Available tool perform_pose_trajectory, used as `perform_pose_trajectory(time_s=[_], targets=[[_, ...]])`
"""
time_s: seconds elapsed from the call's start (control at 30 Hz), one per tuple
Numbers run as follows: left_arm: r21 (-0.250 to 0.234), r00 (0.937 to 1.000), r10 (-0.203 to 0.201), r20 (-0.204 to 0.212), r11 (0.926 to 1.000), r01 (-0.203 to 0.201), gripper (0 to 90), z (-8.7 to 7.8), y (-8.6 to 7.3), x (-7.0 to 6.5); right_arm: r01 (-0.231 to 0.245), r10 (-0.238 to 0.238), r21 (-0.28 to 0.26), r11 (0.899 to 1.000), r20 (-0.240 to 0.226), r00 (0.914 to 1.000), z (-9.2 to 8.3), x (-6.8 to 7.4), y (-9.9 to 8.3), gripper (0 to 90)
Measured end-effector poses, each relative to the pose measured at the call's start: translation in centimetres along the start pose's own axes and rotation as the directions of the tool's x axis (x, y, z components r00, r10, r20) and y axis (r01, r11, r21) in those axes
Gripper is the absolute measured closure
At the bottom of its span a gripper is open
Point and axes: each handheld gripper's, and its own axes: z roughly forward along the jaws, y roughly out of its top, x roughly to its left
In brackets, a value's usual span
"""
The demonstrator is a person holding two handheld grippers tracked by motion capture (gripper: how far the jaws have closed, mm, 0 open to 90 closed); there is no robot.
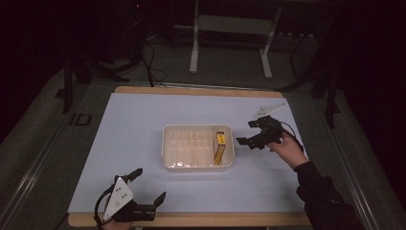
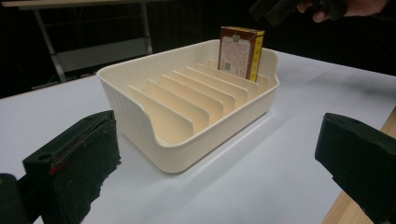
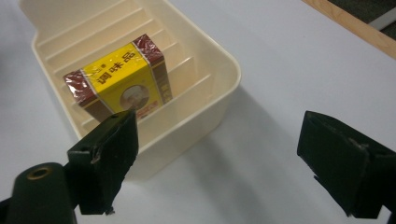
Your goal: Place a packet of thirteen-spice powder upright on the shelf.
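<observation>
Right hand-held gripper (image 1: 250, 133): jaws spread wide, nothing between them, hovering just beside the right wall of the tray (image 1: 197, 167). Held by a hand (image 1: 287, 149) in a dark sleeve. No contact with tray or box.

Left hand-held gripper (image 1: 149, 187): jaws also spread wide, empty, near the front edge of the surface (image 1: 134, 120), well apart from the tray. Grey three-cornered plate on top.

Box (image 1: 219, 147): standing on edge in the rightmost slots of the tray, leaning slightly. Tray itself near the middle of the white surface, other slots bare.

From the high view: box seen as a thin yellow strip, both grippers and their spacing from the tray laid out plainly.

From the left gripper view: tray (image 2: 140, 100) side-on, with low front lip and row of dividers; box (image 2: 240, 52) upright at the far end, brown printed back face toward the camera; the other gripper and fingers at the top edge, above and beyond the tray.

From the right gripper view: yellow front face of the box (image 3: 119, 77) with dark red ends under shiny wrap, looked down on from close; tray corner (image 3: 224, 74) lying between the jaws' line and the left jaw; wooden edge of the surface at top right.
</observation>
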Motion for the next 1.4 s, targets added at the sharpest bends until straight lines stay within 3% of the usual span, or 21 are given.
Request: perform_pose_trajectory(time_s=[0.27, 0.47, 0.6, 0.67, 0.8, 0.83, 0.93, 0.97, 1.03, 1.13, 1.4], targets=[[0.001, 1.0, 0.0, -0.001, 1.0, 0.0, 0.0, 0.0, 0.0, 0.0, -0.025, 0.026, -0.018, 1.0, 0.03, 0.9992, 0.0, 0.8, -2.6, 12.4], [0.002, 1.0, 0.002, 0.002, 1.0, -0.002, 0.0, 0.0, 0.0, 0.0, -0.049, 0.053, -0.064, 0.997, 0.062, 0.9966, -0.4, 1.4, -4.4, 12.4], [0.001, 1.0, 0.002, 0.003, 1.0, -0.002, 0.0, 0.0, 0.0, 0.0, -0.023, 0.03, -0.066, 0.998, 0.094, 0.9951, -0.2, 2.0, -5.7, 12.3], [0.001, 1.0, 0.002, 0.003, 1.0, -0.002, 0.0, 0.0, 0.0, 0.0, -0.031, 0.037, -0.07, 0.997, 0.081, 0.9961, -0.2, 2.2, -6.4, 12.3], [0.003, 1.0, 0.002, 0.004, 1.0, -0.002, 0.0, 0.0, 0.0, 0.0, -0.038, 0.047, -0.088, 0.995, 0.104, 0.9935, -0.2, 2.4, -7.3, 12.3], [0.002, 1.0, 0.002, 0.005, 1.0, -0.002, 0.0, 0.0, 0.0, 0.0, -0.064, 0.078, -0.113, 0.992, 0.125, 0.9891, -0.3, 2.5, -7.9, 12.3], [0.004, 1.0, 0.003, 0.006, 1.0, -0.003, 0.0, 0.1, 0.0, 0.0, -0.079, 0.099, -0.137, 0.987, 0.149, 0.9839, -0.5, 2.5, -8.4, 12.3], [0.006, 1.0, 0.004, 0.006, 1.0, -0.004, 0.0, 0.1, 0.0, 0.0, -0.102, 0.13, -0.162, 0.982, 0.169, 0.977, -0.7, 2.6, -8.9, 12.3], [0.007, 1.0, 0.004, 0.007, 1.0, -0.004, 0.0, 0.1, 0.0, 0.0, -0.109, 0.139, -0.167, 0.98, 0.175, 0.9747, -0.7, 2.6, -9.1, 12.4], [0.013, 1.0, 0.003, 0.008, 0.9999, -0.003, 0.0, 0.2, 0.0, 0.0, -0.137, 0.176, -0.185, 0.973, 0.213, 0.9611, -1.0, 3.0, -9.8, 12.4], [0.039, 0.9998, -0.018, -0.008, 0.9991, 0.018, 0.0, 0.2, -0.1, 0.1, -0.159, 0.209, -0.214, 0.964, 0.234, 0.9495, -1.5, 3.5, -11.3, 12.4]])
